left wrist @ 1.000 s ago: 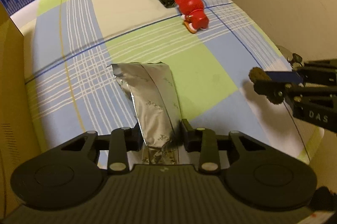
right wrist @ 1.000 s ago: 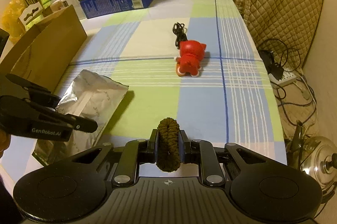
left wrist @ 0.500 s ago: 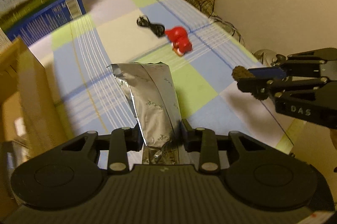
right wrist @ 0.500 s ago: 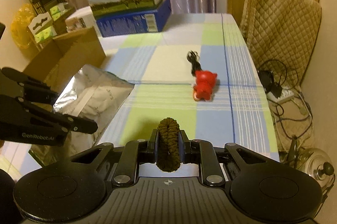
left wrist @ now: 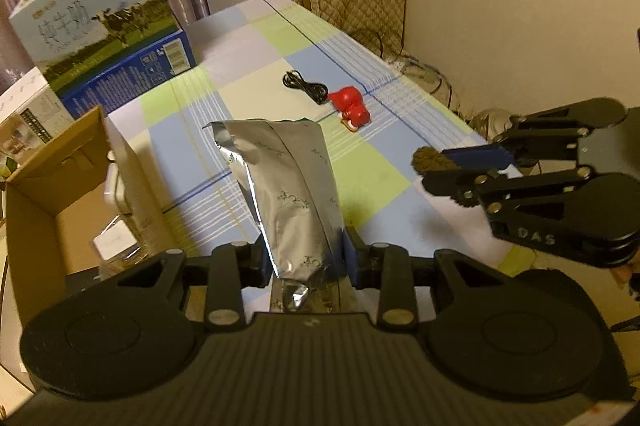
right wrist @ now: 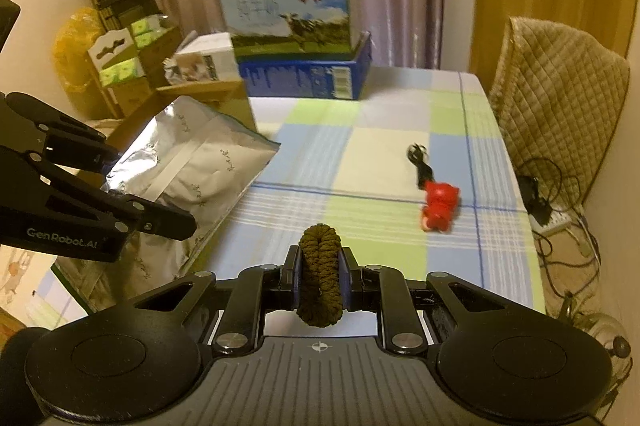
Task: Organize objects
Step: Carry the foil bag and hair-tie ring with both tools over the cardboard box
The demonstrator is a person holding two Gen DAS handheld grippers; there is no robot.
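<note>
The left gripper [left wrist: 306, 260] has its jaws pinching a silver foil bag [left wrist: 288, 182], held up over the near end of the checked tabletop [left wrist: 192, 154]. The right gripper [right wrist: 320, 280] has its jaws pressed on a dark braided loop [right wrist: 320, 278]. A red toy [right wrist: 438, 206] lies farther along the tabletop, touching a black cable [right wrist: 418, 158].
</note>
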